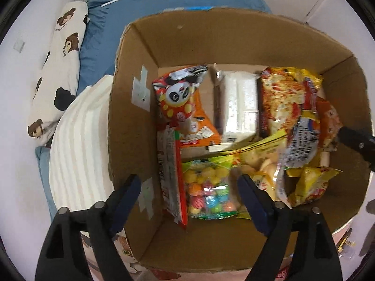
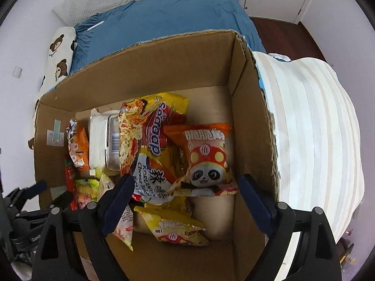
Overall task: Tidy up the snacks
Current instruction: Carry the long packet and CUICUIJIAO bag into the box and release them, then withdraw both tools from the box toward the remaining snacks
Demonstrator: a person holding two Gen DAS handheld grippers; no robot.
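An open cardboard box (image 1: pixel 131 107) (image 2: pixel 164 53) holds several snack packets. My left gripper (image 1: pixel 189 194) points down into its left half and is open, its pads touching nothing. Under it lie a clear bag of coloured candies (image 1: pixel 207 193) and a red packet (image 1: pixel 170 175) standing against the box wall. A red panda bag (image 1: pixel 180 96) and a white pack (image 1: pixel 239 105) lie further in. My right gripper (image 2: pixel 186 185) hangs open over the right half, above an orange panda bag (image 2: pixel 208 161), noodle packets (image 2: pixel 140 131) and a yellow bag (image 2: pixel 173 229).
The box rests on a bed with blue bedding (image 1: pixel 145 7) (image 2: pixel 164 11). A bear-print pillow (image 1: pixel 58 70) lies to the left, and a white striped cushion (image 1: pixel 77 145) (image 2: pixel 314 128) presses against the box side. Dark wood floor (image 2: pixel 281 32) shows beyond the bed.
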